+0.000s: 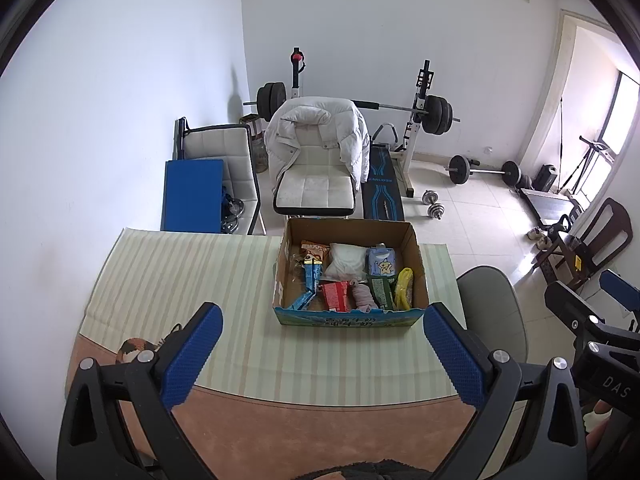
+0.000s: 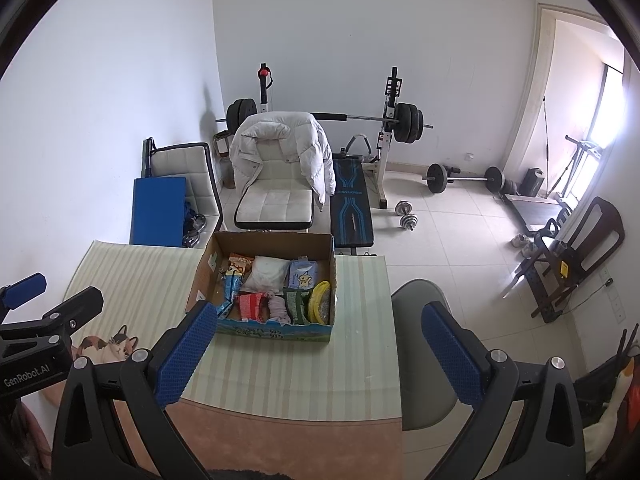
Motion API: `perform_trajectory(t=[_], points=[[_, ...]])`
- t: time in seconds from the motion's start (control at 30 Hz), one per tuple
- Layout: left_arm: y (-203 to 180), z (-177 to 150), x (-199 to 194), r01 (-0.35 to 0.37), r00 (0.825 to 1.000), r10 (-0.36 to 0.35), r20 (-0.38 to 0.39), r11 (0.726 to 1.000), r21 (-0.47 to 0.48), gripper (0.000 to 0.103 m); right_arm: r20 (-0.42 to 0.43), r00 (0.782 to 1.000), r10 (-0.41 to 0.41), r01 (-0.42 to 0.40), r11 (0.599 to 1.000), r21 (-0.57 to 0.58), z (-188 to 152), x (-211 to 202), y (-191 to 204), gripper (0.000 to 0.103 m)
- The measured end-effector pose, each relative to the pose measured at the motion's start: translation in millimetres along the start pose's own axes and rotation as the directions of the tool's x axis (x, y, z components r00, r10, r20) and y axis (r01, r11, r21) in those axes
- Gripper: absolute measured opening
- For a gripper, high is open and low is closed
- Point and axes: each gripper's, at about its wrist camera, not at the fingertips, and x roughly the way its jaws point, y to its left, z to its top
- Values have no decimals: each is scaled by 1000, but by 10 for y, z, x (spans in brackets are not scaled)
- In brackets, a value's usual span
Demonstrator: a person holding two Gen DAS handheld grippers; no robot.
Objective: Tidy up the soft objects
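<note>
A cardboard box [image 1: 416, 264] sits open on a counter [image 1: 180, 280] covered by a pale striped cloth, toward its far edge. Inside lie soft packets: a white pillow-like pouch [image 1: 346, 259], a blue star-printed pack [image 1: 381, 262], a red packet [image 1: 335, 295], a pink rolled cloth [image 1: 363, 296], and a yellow item [image 1: 403, 288]. The left tool [image 1: 322, 354] and right tool [image 2: 318, 350] both hover above the near counter with fingers spread wide apart, holding nothing. A white chair [image 1: 316, 184] draped with a puffy jacket stands behind the box.

Bright daylight, heavy fisheye warp

Window [image 1: 618, 120] glare blows out at 3 o'clock; soft shadow on the wall [image 2: 206, 114] at 10 o'clock; corners vignetted black, focus sharp.
</note>
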Motion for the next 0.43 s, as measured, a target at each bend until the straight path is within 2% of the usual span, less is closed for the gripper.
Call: perform_trajectory(t=[0.43], points=[[-8, -46, 8, -3, 1000, 3, -1, 1000, -9, 103, 4, 1000, -10, 10, 1000, -1, -2, 25, -5, 103]])
